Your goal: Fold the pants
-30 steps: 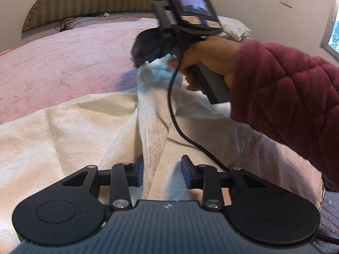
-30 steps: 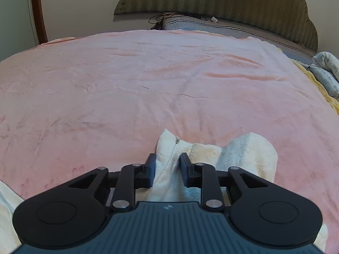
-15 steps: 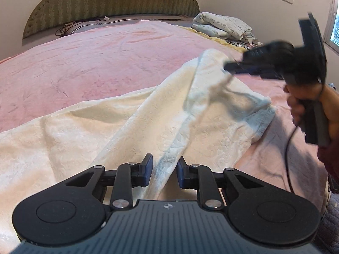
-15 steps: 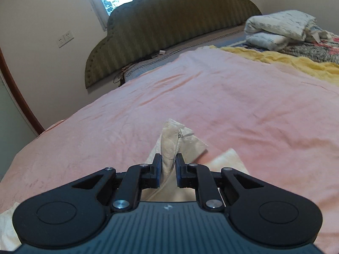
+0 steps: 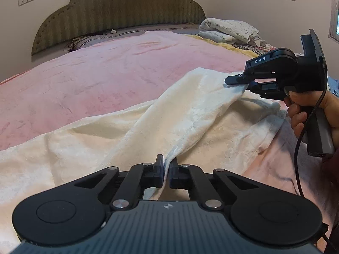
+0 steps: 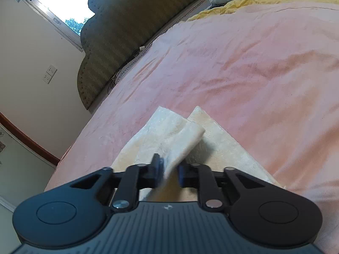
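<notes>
Left wrist view: left gripper [image 5: 166, 170] low in frame, jaws pinched together on a gathered ridge of the pants [image 5: 180, 114].
Right wrist view: right gripper [image 6: 169, 170] clamped on a bunched flap of the same cloth; this camera is rolled, so the bed [image 6: 243, 63] looks tilted.
Pants location: cream cloth spread across the near part of the pink bed, one band of it lifted off the cover and running between the two grippers; the rest lies flat and wrinkled to the left.
Right hand [image 5: 305, 110]: seen from the left camera at the right edge, holding its tool's handle, a cable hanging down from it.
Cloth feel, as judged: soft, plush and limp, light enough to lift by a pinch; it sags and creases wherever unsupported, and does not look slippery or fragile.
Where to hold, as judged: edges and corners, such as waistband or hem, give a straighter fold line than mid-fabric bunches; which part each jaw has now cannot be told.
Risk, as judged: a thin pinch could slide out if the band is pulled taut.
Background: headboard [image 5: 118, 10] and folded bedding [image 5: 228, 30] well apart from the pants.
</notes>
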Demonstrator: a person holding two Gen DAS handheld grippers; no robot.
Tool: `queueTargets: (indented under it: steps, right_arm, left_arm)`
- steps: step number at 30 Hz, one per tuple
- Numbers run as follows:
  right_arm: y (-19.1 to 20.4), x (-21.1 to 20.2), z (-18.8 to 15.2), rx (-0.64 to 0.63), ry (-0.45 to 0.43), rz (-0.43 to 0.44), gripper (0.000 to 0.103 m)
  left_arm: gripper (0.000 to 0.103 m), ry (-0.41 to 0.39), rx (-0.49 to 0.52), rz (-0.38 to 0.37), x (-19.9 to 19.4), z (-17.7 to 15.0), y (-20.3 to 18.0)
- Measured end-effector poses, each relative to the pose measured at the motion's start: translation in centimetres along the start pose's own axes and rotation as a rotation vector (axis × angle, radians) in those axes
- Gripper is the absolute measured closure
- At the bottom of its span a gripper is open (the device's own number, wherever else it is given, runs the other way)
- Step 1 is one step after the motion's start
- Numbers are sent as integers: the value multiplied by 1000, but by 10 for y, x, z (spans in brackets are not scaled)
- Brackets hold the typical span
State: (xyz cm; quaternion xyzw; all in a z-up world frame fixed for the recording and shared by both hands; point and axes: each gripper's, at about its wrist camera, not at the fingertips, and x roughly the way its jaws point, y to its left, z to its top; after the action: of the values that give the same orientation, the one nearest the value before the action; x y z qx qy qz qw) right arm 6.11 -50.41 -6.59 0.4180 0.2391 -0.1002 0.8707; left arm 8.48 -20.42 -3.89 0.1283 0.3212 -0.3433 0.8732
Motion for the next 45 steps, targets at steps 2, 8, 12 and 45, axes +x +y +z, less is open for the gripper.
queueTargets:
  steps: [2, 8, 12, 45]
  right_arm:
    - [16, 4, 10, -37, 10, 21, 92]
    - [86, -45, 39, -172, -191, 259, 92]
    - [53, -77, 26, -146, -215, 155, 92]
    - [103, -27, -40, -598, 95, 11, 70]
  left_arm:
    - [101, -23, -45, 31, -4, 5, 6]
    - [100, -241, -187, 117, -52, 21, 28]
    - [99, -183, -6, 51, -53, 12, 1]
    - [53, 23, -49, -126, -60, 2, 48]
